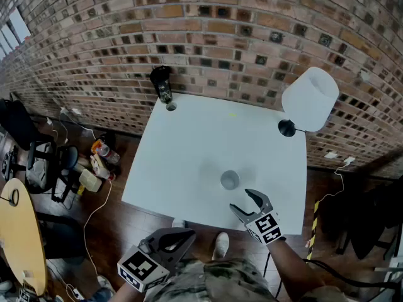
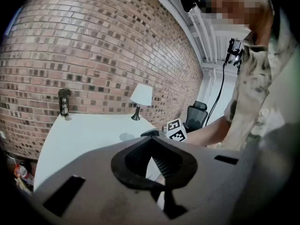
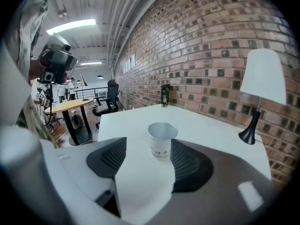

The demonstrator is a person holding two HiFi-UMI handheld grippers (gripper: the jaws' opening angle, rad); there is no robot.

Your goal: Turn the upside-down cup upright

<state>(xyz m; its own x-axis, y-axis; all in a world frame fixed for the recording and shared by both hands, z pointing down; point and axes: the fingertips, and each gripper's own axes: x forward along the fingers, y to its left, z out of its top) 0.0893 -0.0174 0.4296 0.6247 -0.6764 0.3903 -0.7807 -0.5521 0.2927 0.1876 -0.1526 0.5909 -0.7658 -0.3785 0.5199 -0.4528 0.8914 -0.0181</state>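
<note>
A small silvery cup (image 1: 230, 180) stands upright, mouth up, near the front of the white table (image 1: 201, 137). In the right gripper view the cup (image 3: 161, 138) stands just beyond the fingertips, its rim open to the ceiling. My right gripper (image 1: 241, 200) (image 3: 148, 146) is open just in front of the cup, not touching it. Off the table's front edge, lower left, my left gripper (image 1: 187, 234) (image 2: 151, 146) has its jaws together and holds nothing.
At the back right corner stands a lamp (image 1: 310, 98) with a white shade. A dark bottle (image 1: 162, 83) stands at the back left by the brick wall. On the floor to the left are office chairs (image 1: 38, 156), bottles (image 1: 101, 159) and a round yellow table (image 1: 19, 231).
</note>
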